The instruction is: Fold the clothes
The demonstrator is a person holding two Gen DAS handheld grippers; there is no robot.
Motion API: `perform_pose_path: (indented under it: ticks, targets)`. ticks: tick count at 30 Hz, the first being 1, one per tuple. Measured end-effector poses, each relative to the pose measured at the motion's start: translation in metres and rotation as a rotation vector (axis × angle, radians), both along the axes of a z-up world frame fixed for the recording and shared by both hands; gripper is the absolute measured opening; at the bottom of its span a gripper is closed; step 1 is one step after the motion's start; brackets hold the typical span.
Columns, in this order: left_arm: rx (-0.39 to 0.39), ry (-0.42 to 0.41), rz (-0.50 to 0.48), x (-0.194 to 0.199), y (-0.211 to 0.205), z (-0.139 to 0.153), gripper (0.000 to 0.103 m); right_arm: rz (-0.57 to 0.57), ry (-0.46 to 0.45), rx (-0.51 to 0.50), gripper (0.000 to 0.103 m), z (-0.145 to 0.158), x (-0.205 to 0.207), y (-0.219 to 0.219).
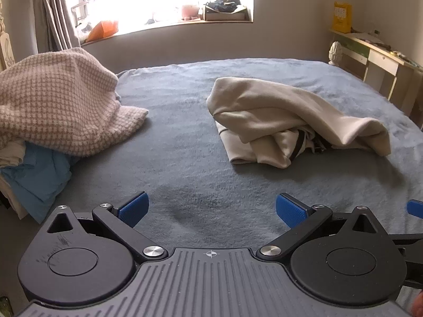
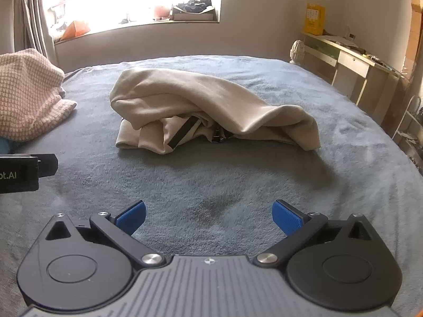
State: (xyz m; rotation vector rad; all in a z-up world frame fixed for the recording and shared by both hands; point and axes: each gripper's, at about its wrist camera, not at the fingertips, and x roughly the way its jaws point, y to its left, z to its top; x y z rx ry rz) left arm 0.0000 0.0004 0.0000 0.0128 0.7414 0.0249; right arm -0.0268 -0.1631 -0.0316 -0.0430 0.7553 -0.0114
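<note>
A crumpled beige garment [image 1: 288,121] with a black stripe and a buckle lies in a heap on the blue-grey bed cover [image 1: 185,163]. It also shows in the right wrist view [image 2: 206,108], ahead of centre. My left gripper [image 1: 211,210] is open and empty, low over the cover, with the garment ahead and to its right. My right gripper [image 2: 208,215] is open and empty, low over the cover [image 2: 211,185], short of the garment. The left gripper's body [image 2: 23,171] shows at the left edge of the right wrist view.
A pink checked knit [image 1: 55,100] sits piled on blue cloth [image 1: 37,179] at the bed's left. A cluttered window sill [image 1: 169,21] is behind the bed. A desk [image 1: 375,55] stands at the right wall, and also shows in the right wrist view [image 2: 351,60].
</note>
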Motion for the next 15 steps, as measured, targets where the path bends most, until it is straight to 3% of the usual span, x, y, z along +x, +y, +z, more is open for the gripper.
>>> perform_pose_path:
  ticks: [9,15]
  targets:
    - [-0.043,0.010,0.027,-0.0002,0.0066,-0.0005,0.103,-0.007,-0.006,0.000,0.103,0.0060,-0.0062,-0.0024]
    - [-0.007,0.005,0.081,-0.0048,0.0094,0.0015,0.103,-0.017,-0.009,0.006,0.103,0.0068,-0.0037,0.0001]
